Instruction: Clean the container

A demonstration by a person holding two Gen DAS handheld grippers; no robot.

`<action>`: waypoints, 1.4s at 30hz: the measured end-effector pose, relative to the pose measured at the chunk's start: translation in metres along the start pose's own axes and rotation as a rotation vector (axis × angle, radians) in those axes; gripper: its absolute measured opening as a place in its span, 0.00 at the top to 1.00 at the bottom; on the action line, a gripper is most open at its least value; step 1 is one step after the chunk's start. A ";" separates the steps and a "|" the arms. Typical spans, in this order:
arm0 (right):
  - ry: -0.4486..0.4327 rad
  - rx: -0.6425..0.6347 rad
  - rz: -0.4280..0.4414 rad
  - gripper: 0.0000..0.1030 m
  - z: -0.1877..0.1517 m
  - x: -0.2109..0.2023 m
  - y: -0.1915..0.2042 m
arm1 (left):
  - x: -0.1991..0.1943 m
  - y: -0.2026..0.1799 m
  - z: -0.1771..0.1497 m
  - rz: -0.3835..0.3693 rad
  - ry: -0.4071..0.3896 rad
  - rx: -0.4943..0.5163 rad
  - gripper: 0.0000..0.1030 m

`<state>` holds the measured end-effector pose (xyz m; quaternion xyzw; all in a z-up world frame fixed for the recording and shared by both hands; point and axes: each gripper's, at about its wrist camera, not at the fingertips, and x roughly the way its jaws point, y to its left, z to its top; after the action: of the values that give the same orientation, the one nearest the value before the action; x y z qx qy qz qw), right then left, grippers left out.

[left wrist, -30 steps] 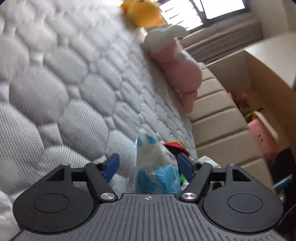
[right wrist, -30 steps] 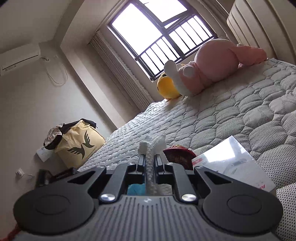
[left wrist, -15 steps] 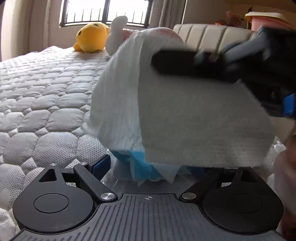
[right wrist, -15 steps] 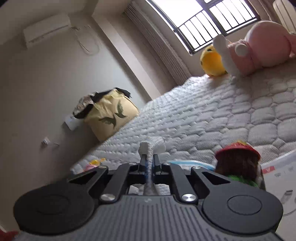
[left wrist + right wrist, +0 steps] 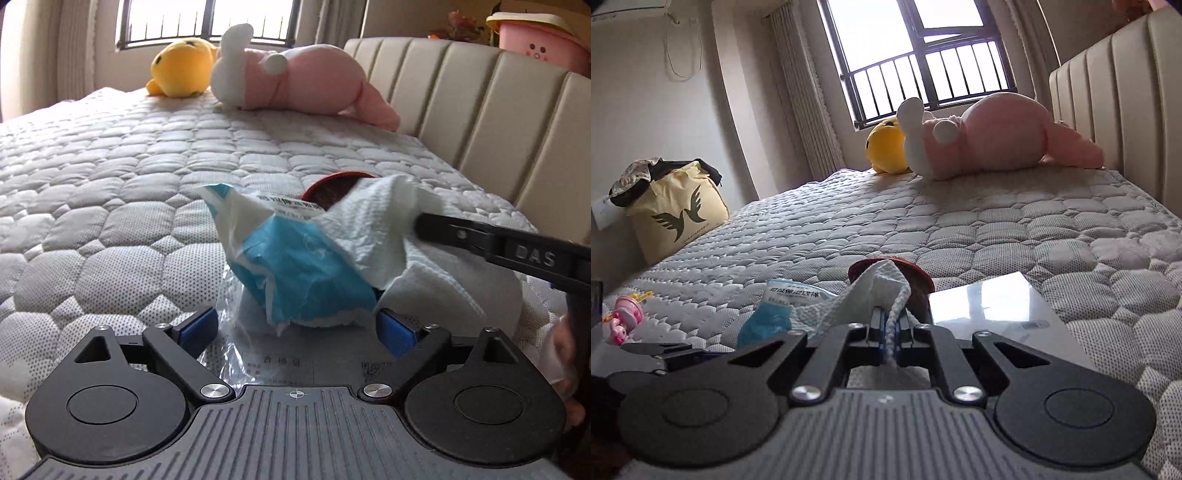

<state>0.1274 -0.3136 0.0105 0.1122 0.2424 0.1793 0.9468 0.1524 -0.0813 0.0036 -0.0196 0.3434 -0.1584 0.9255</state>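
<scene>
Grey quilted mattress [image 5: 110, 192] under everything, beige padded headboard [image 5: 480, 122] on the right side, barred window [image 5: 923, 55] at the far end. Pink plush toy [image 5: 295, 81] and yellow plush toy [image 5: 177, 70] lying near the window, well apart from the work. Cream tote bag with dark bird print [image 5: 679, 218] off the far mattress edge in the right wrist view. Glossy white flat packet [image 5: 990, 306] lying on the mattress just beside the work spot.

Blue and white crumpled plastic pack [image 5: 295, 266] standing between and just ahead of the left gripper [image 5: 295, 328] fingers; fingers spread wide, blue pads not touching the pack, nothing held. Clear film [image 5: 236, 332] under it.

Right gripper [image 5: 892, 325] clamped fully onto a white textured paper towel [image 5: 882, 291], a fold pinched between the pads, loose end draped forward. In the left wrist view the same towel [image 5: 373, 236] coming in from the right, lying over the pack's top.

Dark red round container [image 5: 332, 188], rim only partly visible, sitting just behind the pack and towel, straight ahead of both grippers, mouth apparently up. Towel tip at or touching the rim in the right wrist view; contact not certain. Right gripper nearer and already carrying the towel, so likely the wiping hand; left free to steady. Inside of container hidden, dirt not readable.

Small pink toy [image 5: 622, 319] at far left mattress edge.
</scene>
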 end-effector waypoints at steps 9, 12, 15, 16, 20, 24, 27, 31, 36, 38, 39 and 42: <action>0.083 0.048 0.076 0.93 -0.025 -0.021 0.001 | -0.027 0.019 -0.015 -0.072 -0.029 -0.156 0.03; 0.060 0.030 -0.029 0.93 -0.029 -0.028 0.003 | -0.034 0.024 -0.019 -0.084 -0.038 -0.181 0.02; -0.032 0.039 -0.098 0.93 -0.023 -0.051 -0.003 | -0.037 0.029 -0.023 -0.088 -0.041 -0.194 0.00; -0.062 0.043 -0.126 0.93 -0.019 -0.059 -0.008 | -0.037 0.030 -0.025 -0.090 -0.048 -0.196 0.00; -0.127 0.030 -0.370 0.93 -0.004 -0.074 -0.041 | -0.041 0.032 -0.036 -0.096 -0.105 -0.215 0.00; -0.072 0.043 -0.579 0.93 0.002 -0.063 -0.088 | -0.041 0.032 -0.038 -0.096 -0.122 -0.224 0.00; -0.016 0.095 -0.559 0.85 -0.001 -0.054 -0.105 | -0.040 0.032 -0.038 -0.098 -0.124 -0.228 0.00; -0.082 0.064 -0.625 0.24 -0.003 -0.061 -0.094 | -0.039 0.032 -0.037 -0.084 -0.116 -0.211 0.00; -0.265 0.076 -0.605 0.01 -0.013 -0.097 -0.063 | -0.036 0.023 -0.041 -0.047 -0.123 -0.153 0.00; -0.312 0.072 -0.539 0.00 -0.026 -0.108 -0.046 | -0.037 0.017 -0.043 -0.023 -0.137 -0.146 0.00; -0.319 0.071 -0.510 0.00 -0.034 -0.111 -0.037 | -0.039 0.014 -0.045 -0.011 -0.147 -0.150 0.00; -0.301 0.035 -0.442 0.00 -0.059 -0.111 -0.009 | -0.047 0.001 -0.051 0.010 -0.182 -0.187 0.00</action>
<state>0.0099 -0.3579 0.0036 0.0984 0.1208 -0.0548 0.9863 0.0866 -0.0619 -0.0066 -0.1183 0.2713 -0.1184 0.9478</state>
